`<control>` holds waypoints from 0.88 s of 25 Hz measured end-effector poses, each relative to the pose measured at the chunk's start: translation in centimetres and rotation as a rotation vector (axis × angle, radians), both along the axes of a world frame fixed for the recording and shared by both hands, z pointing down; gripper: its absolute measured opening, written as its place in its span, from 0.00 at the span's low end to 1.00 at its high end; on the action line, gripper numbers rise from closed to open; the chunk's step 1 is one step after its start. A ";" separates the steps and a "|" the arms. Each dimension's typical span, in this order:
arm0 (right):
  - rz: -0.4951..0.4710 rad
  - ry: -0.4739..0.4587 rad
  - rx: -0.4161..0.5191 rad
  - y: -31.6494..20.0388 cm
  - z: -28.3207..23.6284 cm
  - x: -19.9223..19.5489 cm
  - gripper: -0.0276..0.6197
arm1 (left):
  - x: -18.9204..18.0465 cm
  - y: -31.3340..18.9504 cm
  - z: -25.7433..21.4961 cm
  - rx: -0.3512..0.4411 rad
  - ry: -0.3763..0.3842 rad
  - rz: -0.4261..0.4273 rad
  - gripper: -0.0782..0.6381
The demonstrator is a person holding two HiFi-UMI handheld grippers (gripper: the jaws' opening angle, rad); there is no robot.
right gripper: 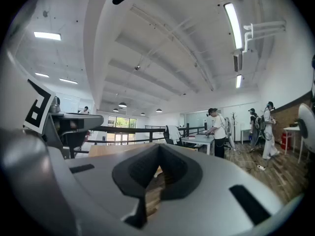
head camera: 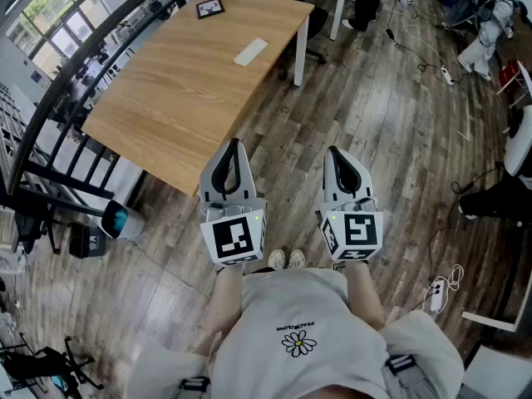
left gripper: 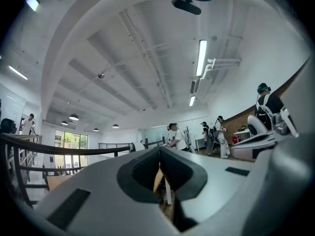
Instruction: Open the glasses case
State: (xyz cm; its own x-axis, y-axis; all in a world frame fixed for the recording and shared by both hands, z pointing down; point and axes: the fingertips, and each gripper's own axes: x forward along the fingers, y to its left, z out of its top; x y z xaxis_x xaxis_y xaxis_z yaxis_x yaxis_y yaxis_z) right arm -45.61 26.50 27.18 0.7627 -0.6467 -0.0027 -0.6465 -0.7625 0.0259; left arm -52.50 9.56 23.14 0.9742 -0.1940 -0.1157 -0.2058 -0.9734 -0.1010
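**Both claws shut and empty, well short of the table**

The person stands on the wooden floor [head camera: 374, 98], back from the near corner of the table [head camera: 158, 106]. The left gripper [head camera: 233, 146] and right gripper [head camera: 337, 152] are held side by side, roughly level. Each has its jaws pressed together with nothing between them.

A pale oblong thing, most likely the glasses case [head camera: 250, 51], lies flat on the table toward its far right side. It is well apart from both grippers, and a dark square card [head camera: 209, 8] sits beyond it by the far edge.

The task looks unstarted. The main risk is sliding: a light case on smooth wood could skate toward the table's right edge if one claw pushes before the other pins it. Its seam and hinge side cannot be made out from here, so prying at the wrong side is possible. Jaws left shut would only nudge it.
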 end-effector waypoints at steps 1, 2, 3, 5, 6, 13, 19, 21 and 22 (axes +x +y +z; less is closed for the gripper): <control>-0.001 -0.001 0.001 0.1 0.0 0.0 0.05 | 0.1 0.2 -0.1 0.005 0.002 -0.001 0.13; -0.003 -0.001 0.001 0.2 0.1 0.1 0.05 | 0.1 0.3 -0.1 0.009 0.002 -0.002 0.13; -0.005 -0.003 0.000 0.2 0.2 0.1 0.05 | 0.2 0.4 -0.1 0.009 0.002 -0.003 0.13; -0.008 -0.006 -0.004 0.3 0.4 0.1 0.05 | 0.2 0.6 0.0 0.006 -0.003 -0.004 0.13; -0.010 -0.008 -0.005 0.3 0.4 0.1 0.05 | 0.3 0.6 0.1 0.002 -0.006 -0.004 0.13; -0.052 -0.019 0.018 0.8 0.7 0.3 0.05 | 0.7 1.3 0.7 -0.004 -0.016 -0.014 0.13; -0.087 -0.018 0.023 1.2 1.8 0.4 0.05 | 1.5 1.5 0.7 0.001 0.014 -0.037 0.13; -0.092 -0.021 0.021 1.4 2.4 0.8 0.05 | 1.9 1.6 0.9 0.000 0.023 -0.041 0.13; -0.096 -0.026 0.023 1.5 2.5 1.1 0.05 | 2.3 1.7 1.0 -0.001 0.023 -0.042 0.13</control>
State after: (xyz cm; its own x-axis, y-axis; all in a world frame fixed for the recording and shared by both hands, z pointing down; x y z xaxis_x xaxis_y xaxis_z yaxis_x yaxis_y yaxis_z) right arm -44.48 28.04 29.70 0.6970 -0.7171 0.0006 -0.7170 -0.6970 -0.0082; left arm -50.22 11.25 24.17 0.9622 -0.2348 -0.1378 -0.2488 -0.9639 -0.0948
